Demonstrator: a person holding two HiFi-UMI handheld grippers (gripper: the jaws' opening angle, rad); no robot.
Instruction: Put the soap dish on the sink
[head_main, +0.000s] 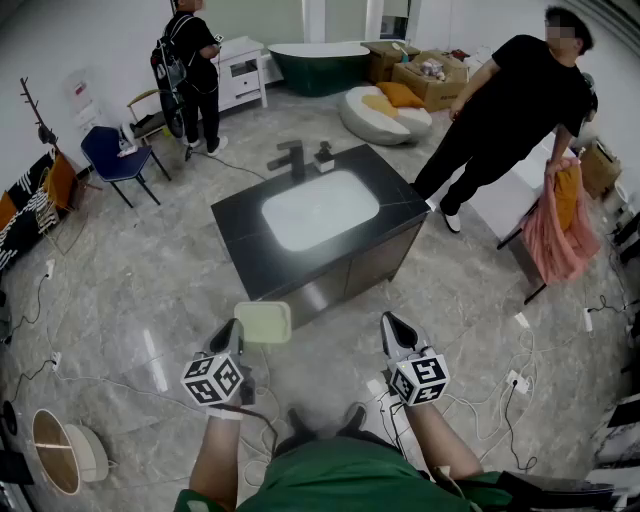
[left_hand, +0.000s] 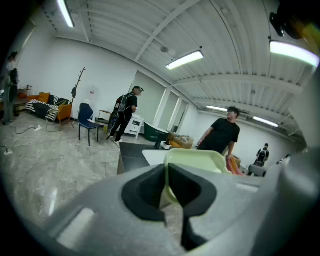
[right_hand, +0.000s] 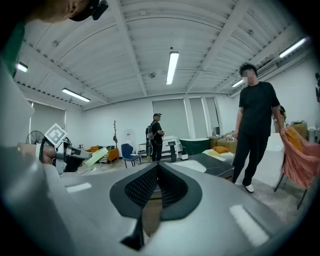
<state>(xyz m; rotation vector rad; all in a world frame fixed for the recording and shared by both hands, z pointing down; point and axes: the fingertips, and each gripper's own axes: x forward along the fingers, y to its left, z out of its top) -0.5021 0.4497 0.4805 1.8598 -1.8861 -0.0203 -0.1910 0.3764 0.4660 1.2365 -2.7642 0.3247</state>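
Observation:
A pale green soap dish (head_main: 263, 322) hangs in the air just in front of the sink cabinet's near edge, pinched at its rim by my left gripper (head_main: 236, 336). In the left gripper view the soap dish (left_hand: 195, 160) rises straight out of the shut jaws. The sink (head_main: 320, 208) is a white basin set in a dark counter (head_main: 240, 225), with a dark tap (head_main: 291, 156) at its far side. My right gripper (head_main: 392, 330) floats to the right of the dish, shut with nothing in it. From the right gripper view the dish (right_hand: 95, 157) shows at the left.
One person in black (head_main: 505, 105) stands right of the counter beside a pink cloth (head_main: 560, 222). Another with a backpack (head_main: 192, 70) stands at the far left near a blue chair (head_main: 115, 155). Cables (head_main: 90, 380) trail over the marble floor. A green bathtub (head_main: 320, 65) lies behind.

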